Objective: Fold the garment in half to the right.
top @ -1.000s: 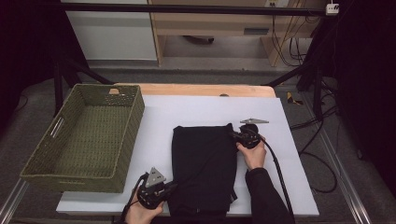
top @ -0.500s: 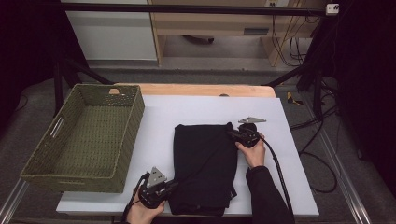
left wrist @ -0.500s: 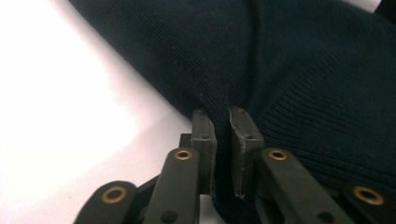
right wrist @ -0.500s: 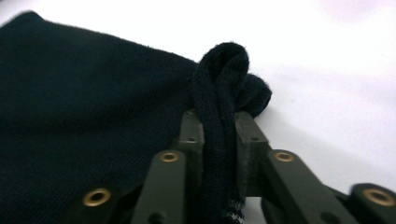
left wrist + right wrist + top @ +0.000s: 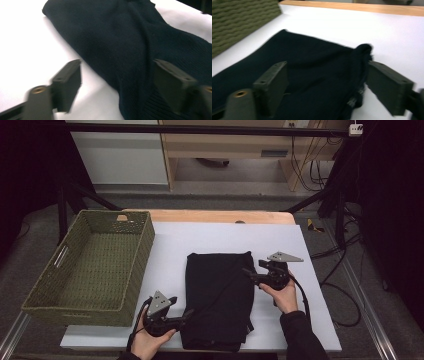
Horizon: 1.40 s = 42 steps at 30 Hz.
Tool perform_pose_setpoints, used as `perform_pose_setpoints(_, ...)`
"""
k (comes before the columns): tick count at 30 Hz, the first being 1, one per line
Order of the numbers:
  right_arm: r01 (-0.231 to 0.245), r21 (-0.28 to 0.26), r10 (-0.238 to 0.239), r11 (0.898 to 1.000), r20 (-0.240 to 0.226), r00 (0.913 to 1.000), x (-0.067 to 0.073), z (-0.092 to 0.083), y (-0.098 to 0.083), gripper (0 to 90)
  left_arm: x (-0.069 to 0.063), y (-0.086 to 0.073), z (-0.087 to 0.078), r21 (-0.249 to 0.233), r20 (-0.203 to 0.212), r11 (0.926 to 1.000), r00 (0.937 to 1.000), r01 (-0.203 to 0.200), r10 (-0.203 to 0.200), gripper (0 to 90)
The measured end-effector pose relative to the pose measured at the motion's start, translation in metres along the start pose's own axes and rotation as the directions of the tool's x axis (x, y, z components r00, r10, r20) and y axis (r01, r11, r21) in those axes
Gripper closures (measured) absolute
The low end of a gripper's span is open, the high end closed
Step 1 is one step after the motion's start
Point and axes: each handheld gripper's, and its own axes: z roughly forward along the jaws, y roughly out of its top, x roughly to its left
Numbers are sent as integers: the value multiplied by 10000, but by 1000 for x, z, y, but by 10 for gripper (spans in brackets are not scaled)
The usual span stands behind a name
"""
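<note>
Here, nearest the person, the left gripper [image 5: 186, 316] sits at about seven o'clock on the white table [image 5: 310, 285], its jaws just opened wide with the near left edge of the folded black garment [image 5: 217, 295] lying between them; in the left gripper view the pads straddle that edge [image 5: 130, 50] without pressing on it. It looks like a release after a fold, with the cloth now resting flat by itself. Farther out, at about three o'clock of the cloth, the right gripper [image 5: 248, 274] has likewise just been opening, its jaws spread over the garment's right edge, and the right gripper view shows a small bunched corner of fabric [image 5: 362, 53] between the pads, untouched. The garment lies in the middle of the table, long side running away from the person. To its left, at nine to ten o'clock, stands the green woven basket [image 5: 125, 285], apart from the cloth, with bare table between them. Nothing stands in the way of carrying the bundle there. Beyond, at twelve o'clock, a wooden strip [image 5: 215, 216] borders the table's far edge.
</note>
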Motion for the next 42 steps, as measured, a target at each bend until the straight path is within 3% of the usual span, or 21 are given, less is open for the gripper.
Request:
perform_pose_setpoints(2, -6, -58, 5, 10000, -189, 9998, 4, -7, -4, 128, 2, 2, 1, 23, 255, 9999, 9996, 115, -115, 156)
perform_pose_setpoints(7, -146, 70, 149, 9999, -525, 9985, 10, -20, -15, 78, 1, 10, 2, 72, 470, 9999, 9988, -154, 151, 47)
perform_pose_setpoints(18, -203, -347, 156, 9992, -1321, 9911, 23, -50, -31, 42, 8, 30, 17, 141, 764, 9999, 9970, -90, 79, 7)
perform_pose_setpoints(20, -134, -318, 92, 9994, -1285, 9917, 25, -53, -35, 42, 10, 34, 22, 138, 817, 9999, 9966, -47, 35, 7)
perform_pose_setpoints(34, -61, -101, 45, 9999, -1463, 9892, 36, -63, -50, 35, 26, 59, 47, 102, 613, 9999, 9981, 107, -113, 7)
perform_pose_setpoints(42, -83, 42, 88, 10000, -1533, 9881, 40, -63, -56, 34, 36, 72, 59, 174, 244, 9995, 9993, 279, -284, 7)
